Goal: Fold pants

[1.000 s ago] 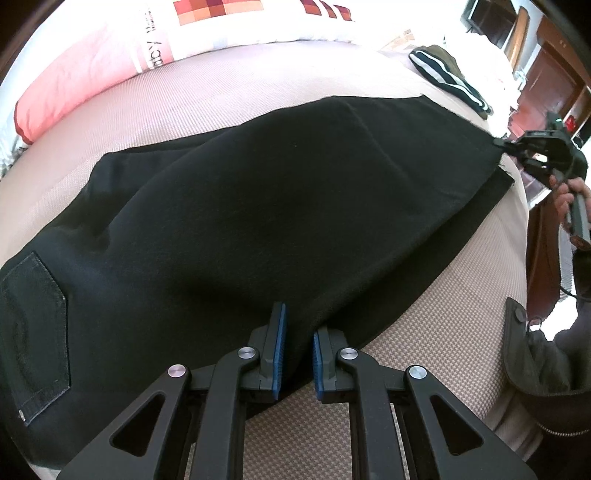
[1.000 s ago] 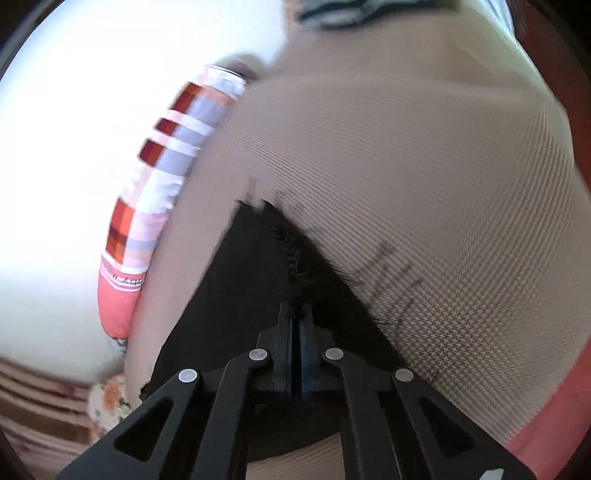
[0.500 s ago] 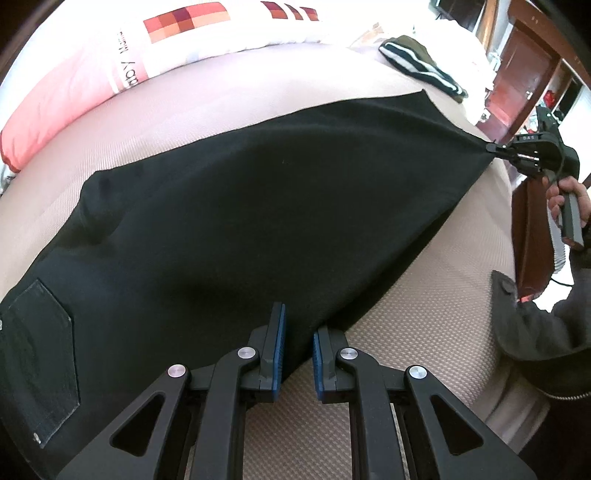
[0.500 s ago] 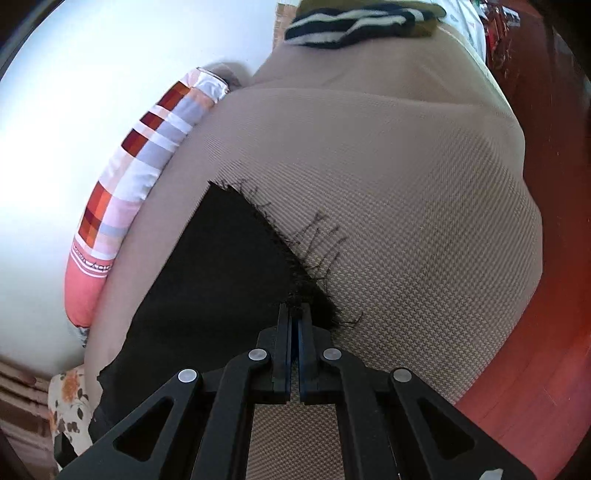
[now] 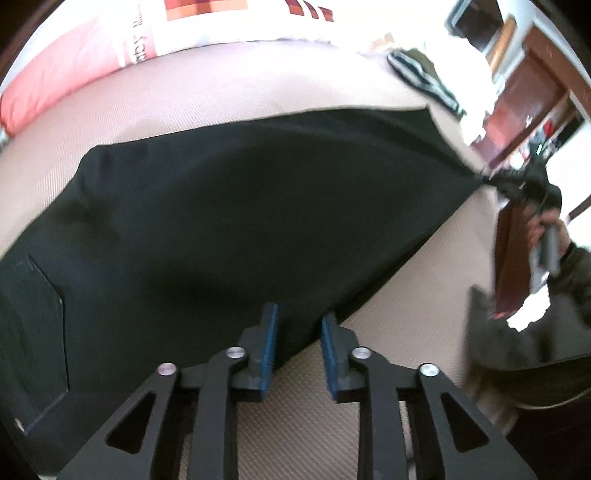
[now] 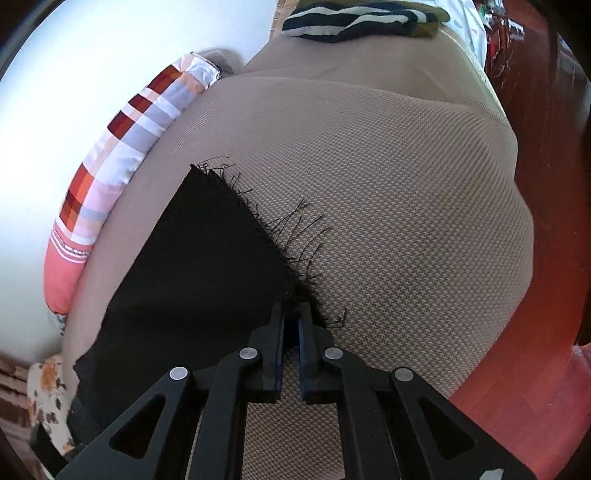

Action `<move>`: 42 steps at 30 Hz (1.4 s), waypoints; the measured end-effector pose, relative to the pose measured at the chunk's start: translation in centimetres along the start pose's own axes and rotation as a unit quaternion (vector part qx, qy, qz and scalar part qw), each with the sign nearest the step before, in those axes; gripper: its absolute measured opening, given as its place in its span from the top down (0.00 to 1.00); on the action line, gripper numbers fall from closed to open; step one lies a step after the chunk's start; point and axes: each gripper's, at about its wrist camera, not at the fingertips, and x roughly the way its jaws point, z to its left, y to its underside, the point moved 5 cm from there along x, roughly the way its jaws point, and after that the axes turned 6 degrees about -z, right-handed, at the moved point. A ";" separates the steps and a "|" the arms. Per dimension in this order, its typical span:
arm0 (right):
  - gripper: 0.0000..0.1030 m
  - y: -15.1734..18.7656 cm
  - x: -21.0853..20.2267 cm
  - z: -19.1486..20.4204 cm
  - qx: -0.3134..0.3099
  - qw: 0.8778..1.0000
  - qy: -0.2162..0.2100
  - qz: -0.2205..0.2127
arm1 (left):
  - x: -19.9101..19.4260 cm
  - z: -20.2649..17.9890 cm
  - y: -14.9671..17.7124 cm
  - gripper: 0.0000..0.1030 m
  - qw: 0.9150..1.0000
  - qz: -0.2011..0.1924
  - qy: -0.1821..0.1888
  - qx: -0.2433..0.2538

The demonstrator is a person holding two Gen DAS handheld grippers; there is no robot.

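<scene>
The black pants (image 5: 229, 221) lie flat on the beige woven bed cover (image 6: 388, 206), with a stitched back pocket (image 5: 33, 325) and a frayed hem (image 6: 291, 236). My right gripper (image 6: 291, 325) pinches that hem; my left gripper (image 5: 298, 328) stands narrowly open over the cloth edge. The pink pillow (image 5: 74, 62) shows "aby".

Striped pillow (image 6: 122, 158), striped garment (image 6: 354, 20), beige bedcover (image 6: 388, 192).

Left wrist view sits low over the pants (image 5: 229, 221) mid-edge, facing across toward the pillow (image 5: 110, 48). Right wrist view hugs the frayed hem, looking along the pants (image 6: 192, 266). Both share pants, pillow (image 6: 110, 158), striped cloth (image 5: 424, 81).
</scene>
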 end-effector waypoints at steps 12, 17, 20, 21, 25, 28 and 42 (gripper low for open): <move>0.62 -3.2 -3.0 4.3 -0.074 0.996 0.034 -0.041 | -6.2 7.8 -3.0 0.41 0.981 -0.126 -0.091 -0.118; 0.62 -2.1 -0.8 16.3 -0.195 0.978 -0.075 0.013 | -7.4 13.2 -2.4 0.41 0.962 -0.146 -0.158 -0.171; 0.62 0.2 1.1 23.4 -0.260 0.954 -0.137 0.059 | -8.5 15.8 -1.5 0.41 0.953 -0.148 -0.193 -0.180; 0.62 1.4 1.9 26.1 -0.282 0.943 -0.159 0.078 | -8.9 16.7 -1.1 0.41 0.950 -0.150 -0.196 -0.190; 0.62 6.6 5.2 36.1 -0.346 0.891 -0.241 0.167 | -10.2 20.2 1.0 0.41 0.940 -0.141 -0.206 -0.233; 0.62 10.4 7.2 42.0 -0.398 0.851 -0.269 0.213 | -11.0 22.3 3.5 0.41 0.931 -0.134 -0.209 -0.267; 0.65 20.9 14.7 51.5 -0.513 0.744 -0.266 0.337 | -11.3 24.1 5.8 0.54 0.924 -0.145 -0.208 -0.285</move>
